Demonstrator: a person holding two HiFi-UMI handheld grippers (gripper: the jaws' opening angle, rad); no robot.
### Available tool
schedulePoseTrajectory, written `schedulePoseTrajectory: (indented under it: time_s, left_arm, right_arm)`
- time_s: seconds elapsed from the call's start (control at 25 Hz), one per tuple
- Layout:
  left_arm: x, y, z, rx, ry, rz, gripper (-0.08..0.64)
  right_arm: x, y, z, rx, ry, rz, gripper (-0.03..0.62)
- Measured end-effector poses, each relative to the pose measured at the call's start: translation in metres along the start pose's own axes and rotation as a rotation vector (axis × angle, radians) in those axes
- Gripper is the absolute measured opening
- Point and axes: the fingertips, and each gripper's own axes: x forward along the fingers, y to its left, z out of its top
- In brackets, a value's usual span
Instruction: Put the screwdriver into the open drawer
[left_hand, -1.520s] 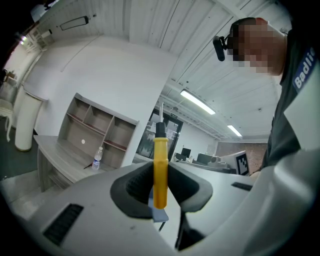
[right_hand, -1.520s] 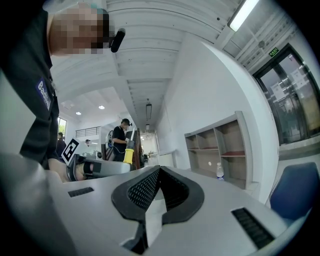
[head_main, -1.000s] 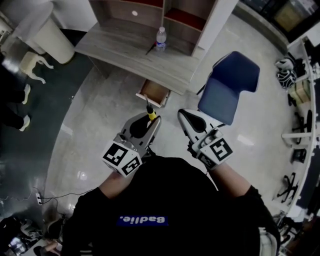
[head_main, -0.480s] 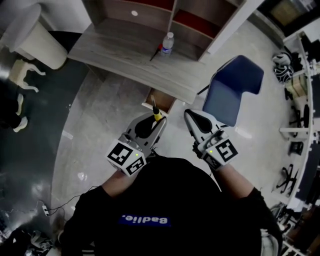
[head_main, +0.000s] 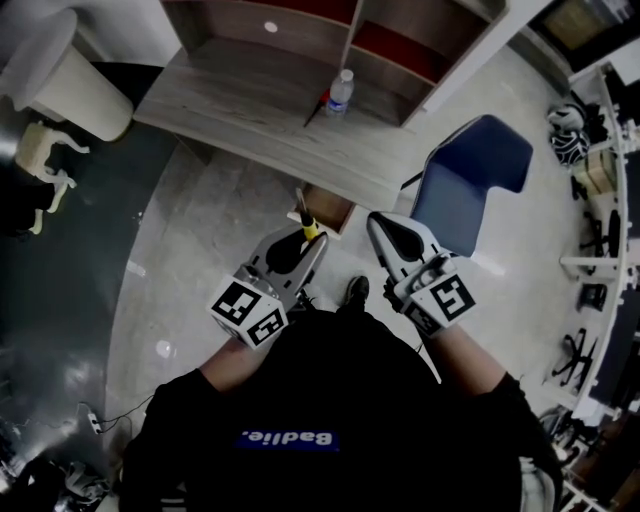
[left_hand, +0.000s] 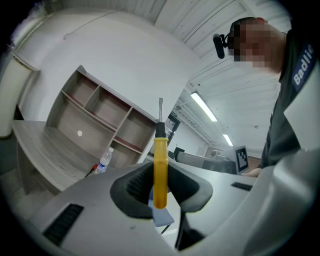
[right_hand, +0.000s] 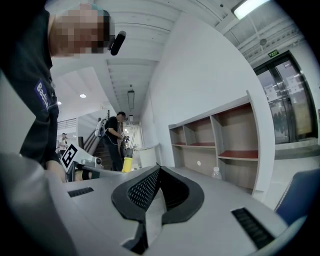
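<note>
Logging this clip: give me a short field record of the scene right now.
Left gripper: shut on screwdriver, by its yellow handle, shaft up
Right gripper: shut, empty
Drawer: open, below desk edge, ahead of grippers
Screwdriver in drawer: not yet
Desk: water bottle standing on it
Right of drawer: blue chair

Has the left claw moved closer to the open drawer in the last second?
Yes. The left claw, holding the screwdriver, has closed in on the open drawer.

The screwdriver (left_hand: 160, 170) has a yellow handle and a black collar. The chair (head_main: 470, 185) is blue. The desk (head_main: 250, 110) is grey woodgrain.
</note>
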Motion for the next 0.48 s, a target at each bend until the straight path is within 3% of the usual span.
schedulePoseTrajectory:
  time_s: [0.48]
  left_arm:
    - [0.040,0.011,-0.016,-0.048,-0.016,0.134,0.077]
  right_arm:
    - [0.010,-0.044,-0.010,0.027,0.042,0.136,0.028]
